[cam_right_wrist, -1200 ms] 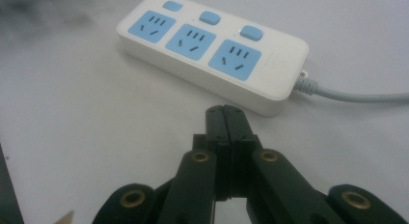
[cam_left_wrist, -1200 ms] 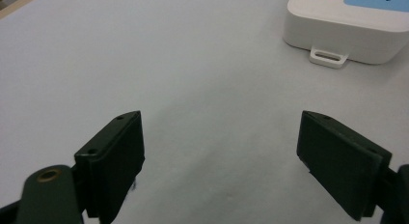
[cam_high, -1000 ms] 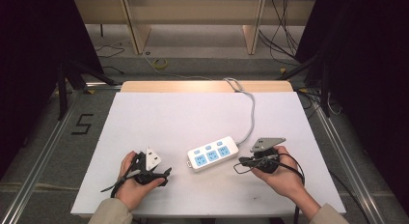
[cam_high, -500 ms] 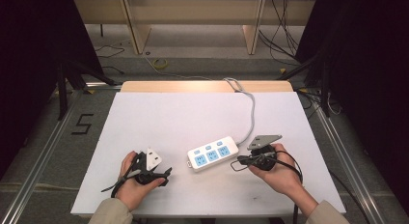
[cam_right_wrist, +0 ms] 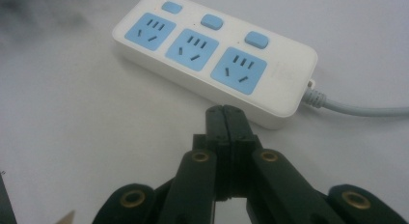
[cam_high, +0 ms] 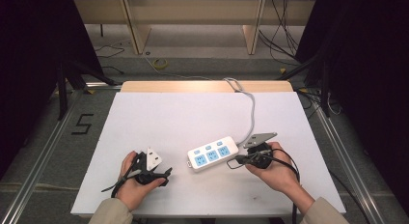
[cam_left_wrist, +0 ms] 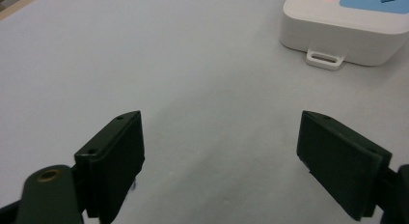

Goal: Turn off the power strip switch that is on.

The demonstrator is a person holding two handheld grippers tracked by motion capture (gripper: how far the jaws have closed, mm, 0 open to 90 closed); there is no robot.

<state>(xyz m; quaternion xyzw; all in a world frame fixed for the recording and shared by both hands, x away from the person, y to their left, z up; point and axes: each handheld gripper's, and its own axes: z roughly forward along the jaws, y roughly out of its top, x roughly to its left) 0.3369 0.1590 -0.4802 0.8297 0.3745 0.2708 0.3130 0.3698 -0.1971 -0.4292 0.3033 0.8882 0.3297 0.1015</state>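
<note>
A white power strip (cam_high: 212, 154) with three blue sockets and three blue switches lies on the white table (cam_high: 193, 113). Its grey cable (cam_high: 251, 113) runs to the far edge. My left gripper (cam_high: 166, 174) rests on the table to the left of the strip. In the left gripper view its jaws (cam_left_wrist: 219, 132) stand wide open with bare table between them, and the strip's end (cam_left_wrist: 342, 21) lies ahead at the upper right. My right gripper (cam_high: 232, 161) sits just right of the strip. Its jaws (cam_right_wrist: 224, 113) are shut on nothing, with the tips close to the strip's near edge (cam_right_wrist: 212, 55).
The table's wooden far edge (cam_high: 202, 86) borders a floor with loose cables (cam_high: 159, 63). Metal rails (cam_high: 43, 151) run along both sides of the table. A "5" mark (cam_high: 82, 123) is on the floor at the left.
My right gripper has edged slightly toward the power strip. The left hand and the strip have stayed where they were.
</note>
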